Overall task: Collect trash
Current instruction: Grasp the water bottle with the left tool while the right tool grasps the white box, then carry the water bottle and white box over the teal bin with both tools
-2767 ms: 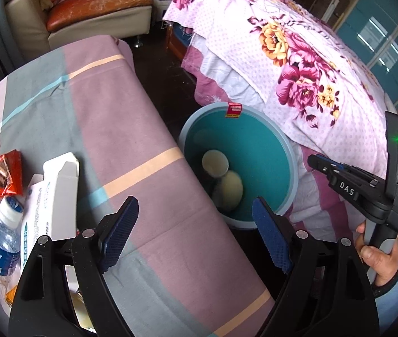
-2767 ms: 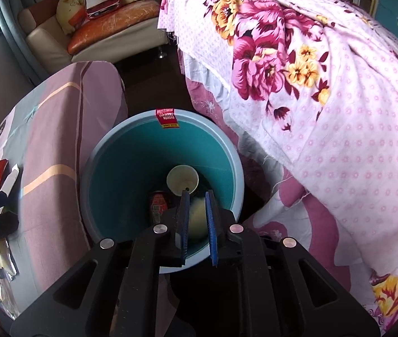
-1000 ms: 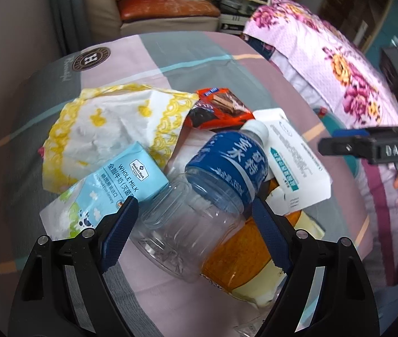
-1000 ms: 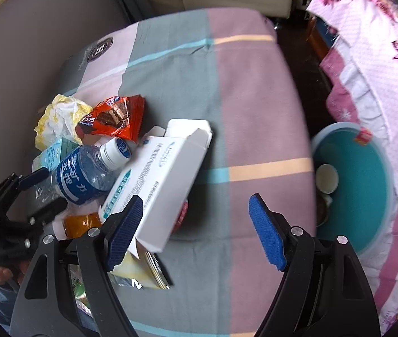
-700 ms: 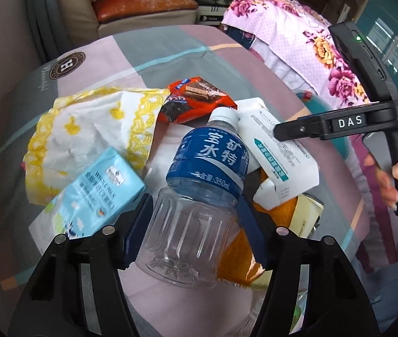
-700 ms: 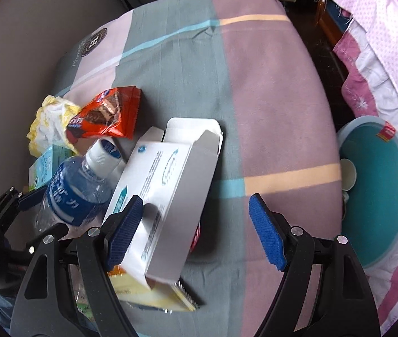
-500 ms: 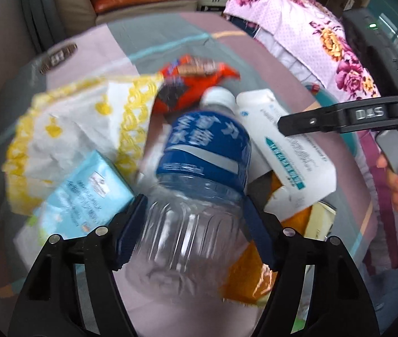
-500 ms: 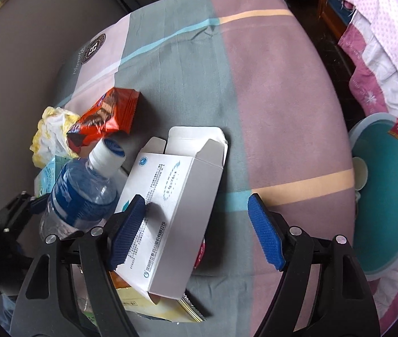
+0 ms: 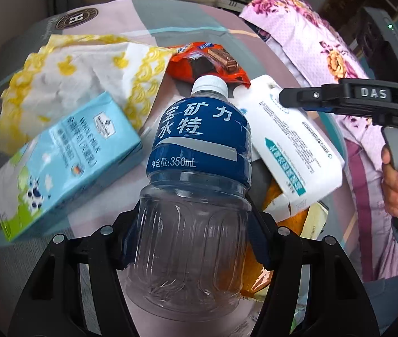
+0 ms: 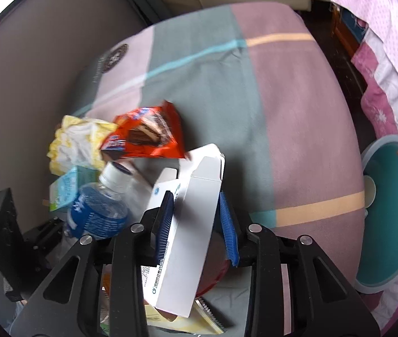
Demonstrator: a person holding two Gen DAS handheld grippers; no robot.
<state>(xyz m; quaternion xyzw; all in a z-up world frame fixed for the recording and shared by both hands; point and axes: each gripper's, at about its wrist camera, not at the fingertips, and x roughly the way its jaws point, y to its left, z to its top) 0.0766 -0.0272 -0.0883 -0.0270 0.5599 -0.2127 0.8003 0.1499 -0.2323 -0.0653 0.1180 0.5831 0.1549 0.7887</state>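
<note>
Bottle (image 9: 196,174) in left tool (image 9: 193,241), box (image 10: 187,230) in right tool (image 10: 196,224); cloth (image 10: 297,129) beyond bare

Between the left gripper's (image 9: 193,241) ribbed pads sits a clear glossy plastic bottle (image 9: 196,185); the right gripper (image 10: 196,224) holds a matt white cardboard box (image 10: 187,230) over woven cloth (image 10: 255,90).

An empty blue-labelled bottle (image 9: 199,168) and an open white carton (image 10: 187,224) lie among wrappers.

Bottle (image 9: 196,185) between left fingers (image 9: 131,230) (milk carton (image 9: 64,163) beside)
</note>
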